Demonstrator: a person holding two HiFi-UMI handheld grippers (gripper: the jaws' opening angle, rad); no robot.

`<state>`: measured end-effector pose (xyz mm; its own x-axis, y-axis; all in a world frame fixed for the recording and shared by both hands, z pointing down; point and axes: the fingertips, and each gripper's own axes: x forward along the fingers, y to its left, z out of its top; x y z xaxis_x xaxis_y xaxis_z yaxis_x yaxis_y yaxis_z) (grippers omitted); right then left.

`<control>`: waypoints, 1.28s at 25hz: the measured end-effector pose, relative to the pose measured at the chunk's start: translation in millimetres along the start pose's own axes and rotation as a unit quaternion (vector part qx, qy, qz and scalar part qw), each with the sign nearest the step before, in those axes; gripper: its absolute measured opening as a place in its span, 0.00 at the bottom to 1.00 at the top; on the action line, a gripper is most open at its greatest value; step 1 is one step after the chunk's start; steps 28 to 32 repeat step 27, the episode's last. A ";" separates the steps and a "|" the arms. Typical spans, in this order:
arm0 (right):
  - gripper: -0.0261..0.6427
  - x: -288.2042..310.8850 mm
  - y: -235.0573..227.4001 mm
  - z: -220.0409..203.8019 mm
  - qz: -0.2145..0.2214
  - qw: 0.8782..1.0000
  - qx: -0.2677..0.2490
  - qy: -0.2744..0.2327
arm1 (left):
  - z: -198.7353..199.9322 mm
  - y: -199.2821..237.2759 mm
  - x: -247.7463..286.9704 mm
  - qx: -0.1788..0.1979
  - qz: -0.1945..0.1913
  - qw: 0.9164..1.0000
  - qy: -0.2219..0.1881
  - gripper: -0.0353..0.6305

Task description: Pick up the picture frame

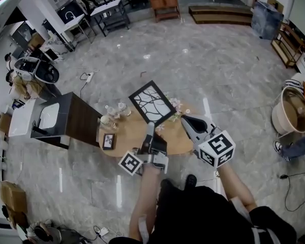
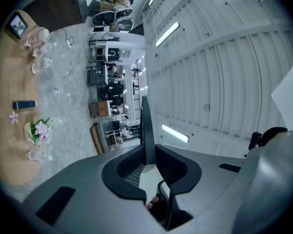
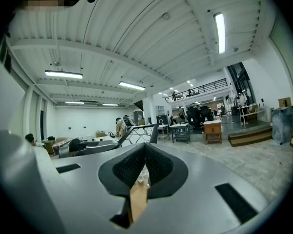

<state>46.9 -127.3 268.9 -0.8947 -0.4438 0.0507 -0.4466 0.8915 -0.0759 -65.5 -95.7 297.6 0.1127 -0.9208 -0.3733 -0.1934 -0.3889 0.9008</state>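
The picture frame, black-edged with a white branch pattern, hangs tilted above the round wooden table. My left gripper is shut on its lower edge. In the left gripper view the frame shows edge-on as a thin dark blade clamped between the jaws of the left gripper. My right gripper sits just right of the frame's right corner, apart from it as far as I can tell. In its own view the right gripper has its pads together with nothing between them, and the frame stands beyond to the left.
On the table are a small photo frame, glassware and a flower pot. A dark cabinet with a white sink stands to the left. A round beige tub is at the right. The person's legs are below the table.
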 end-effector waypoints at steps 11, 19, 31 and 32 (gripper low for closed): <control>0.06 -2.2 4.7 -4.6 0.006 1.000 -0.002 0.009 | -0.7 -1.6 -0.8 -0.005 0.010 1.000 0.001 0.17; 0.06 0.8 2.9 -1.7 0.004 1.000 -0.002 0.009 | -0.4 -0.8 0.4 -0.010 0.014 1.000 -0.003 0.17; 0.06 1.8 -0.8 -1.1 0.005 1.000 -0.009 0.011 | 0.8 2.0 0.8 -0.006 0.017 1.000 -0.004 0.17; 0.06 1.8 -0.8 -1.1 0.005 1.000 -0.009 0.011 | 0.8 2.0 0.8 -0.006 0.017 1.000 -0.004 0.17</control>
